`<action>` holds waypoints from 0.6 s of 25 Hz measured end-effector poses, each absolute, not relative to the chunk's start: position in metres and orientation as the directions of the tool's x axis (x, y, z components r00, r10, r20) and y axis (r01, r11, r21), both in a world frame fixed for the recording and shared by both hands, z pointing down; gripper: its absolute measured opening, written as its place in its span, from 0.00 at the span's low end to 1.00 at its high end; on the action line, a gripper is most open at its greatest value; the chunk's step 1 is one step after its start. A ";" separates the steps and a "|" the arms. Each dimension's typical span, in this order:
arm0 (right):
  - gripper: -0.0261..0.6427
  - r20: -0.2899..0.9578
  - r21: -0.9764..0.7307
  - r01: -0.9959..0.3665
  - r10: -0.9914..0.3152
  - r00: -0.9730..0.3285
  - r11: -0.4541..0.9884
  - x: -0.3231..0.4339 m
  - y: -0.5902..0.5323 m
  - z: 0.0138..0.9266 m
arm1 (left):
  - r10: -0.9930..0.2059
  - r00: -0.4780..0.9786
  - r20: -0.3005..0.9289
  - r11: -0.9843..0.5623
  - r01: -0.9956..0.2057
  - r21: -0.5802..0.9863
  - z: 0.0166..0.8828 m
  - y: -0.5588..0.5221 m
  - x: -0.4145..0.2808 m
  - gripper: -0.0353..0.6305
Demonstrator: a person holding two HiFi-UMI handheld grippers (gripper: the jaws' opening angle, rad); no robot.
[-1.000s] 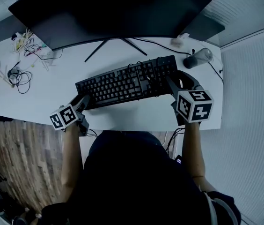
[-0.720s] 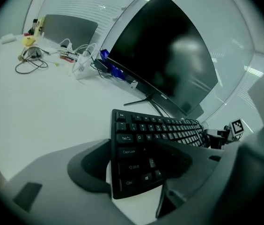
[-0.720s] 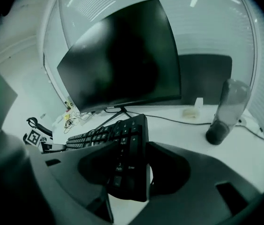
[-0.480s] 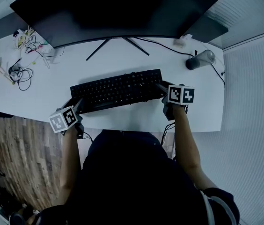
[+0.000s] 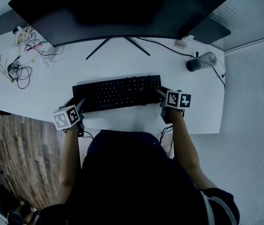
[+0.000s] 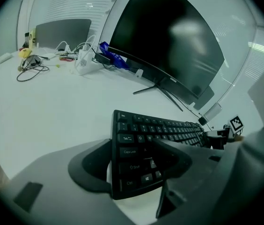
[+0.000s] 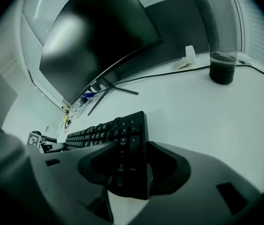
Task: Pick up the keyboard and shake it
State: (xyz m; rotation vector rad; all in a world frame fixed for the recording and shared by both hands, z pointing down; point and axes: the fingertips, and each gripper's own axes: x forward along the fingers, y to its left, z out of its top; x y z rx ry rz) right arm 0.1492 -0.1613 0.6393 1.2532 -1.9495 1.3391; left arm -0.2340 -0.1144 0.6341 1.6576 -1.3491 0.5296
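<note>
A black keyboard [image 5: 117,93] lies level across the front of the white desk [image 5: 122,62], held at both ends. My left gripper [image 5: 78,106] is shut on its left end, one jaw over the keys [image 6: 141,146] and one under. My right gripper [image 5: 160,93] is shut on the number-pad end [image 7: 129,144] in the same way. From these views I cannot tell whether the keyboard touches the desk. Each gripper's marker cube [image 5: 66,117] shows in the head view.
A large curved monitor [image 5: 118,11] on a splayed stand fills the back of the desk. A dark tumbler [image 5: 200,61] stands at the right rear beside a cable. Loose cables and small items [image 5: 17,71] lie at the far left. The desk's front edge [image 5: 122,124] is close to my body.
The keyboard was raised and tilted, its right end high and near the camera. Both grippers have brought it down and level, and the right gripper has moved left and lower.
</note>
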 end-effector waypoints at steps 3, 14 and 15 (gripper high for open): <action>0.36 0.773 -0.472 -0.873 -0.419 -0.477 0.124 0.151 -0.158 0.644 | -0.538 0.307 0.785 -0.002 -0.932 0.363 0.638 -0.113 -0.231 0.49; 0.40 0.751 -0.294 -0.930 -0.549 -0.367 0.218 0.148 -0.161 0.616 | -0.598 0.290 0.747 -0.064 -0.947 0.316 0.618 -0.118 -0.227 0.49; 0.40 0.740 -0.255 -0.935 -0.571 -0.354 0.248 0.145 -0.165 0.604 | -0.625 0.282 0.728 -0.083 -0.951 0.298 0.605 -0.122 -0.225 0.49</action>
